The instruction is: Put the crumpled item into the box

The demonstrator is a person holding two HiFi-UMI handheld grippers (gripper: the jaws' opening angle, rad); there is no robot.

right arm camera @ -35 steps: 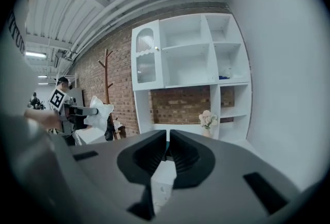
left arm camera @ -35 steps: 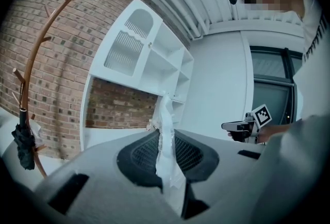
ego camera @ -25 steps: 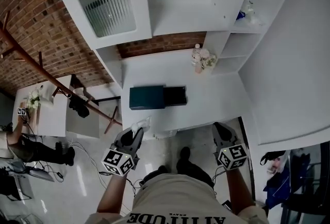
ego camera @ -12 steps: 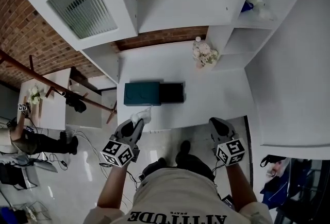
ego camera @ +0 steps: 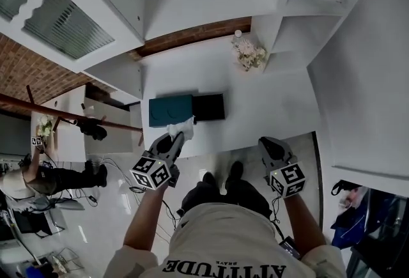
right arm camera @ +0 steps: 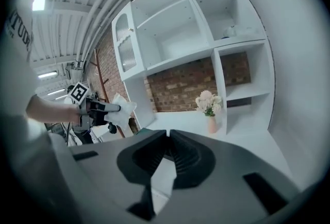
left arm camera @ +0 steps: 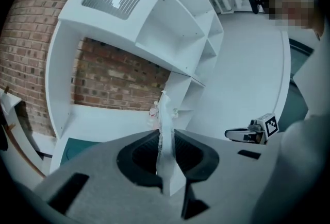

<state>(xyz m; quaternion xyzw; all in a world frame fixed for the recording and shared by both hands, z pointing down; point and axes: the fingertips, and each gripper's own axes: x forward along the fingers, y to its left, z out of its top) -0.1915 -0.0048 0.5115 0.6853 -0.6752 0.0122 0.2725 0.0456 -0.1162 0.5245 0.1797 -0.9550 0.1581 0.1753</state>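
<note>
As left gripper (ego camera: 174,140) fingers (left arm camera: 140,154) clamp crumpled item (left arm camera: 165,138), seemingly just beside box (ego camera: 170,110).

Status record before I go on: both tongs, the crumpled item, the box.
left tongs: shut on the crumpled item
crumpled item: white, pinched between the left jaws, in the air by the box's near edge, not in it
box: teal, on the white table, dark section against its right side; open or not, cannot tell
right tongs: shut, empty, near the table's front edge
vase of flowers: at the back, apart from the box
</note>
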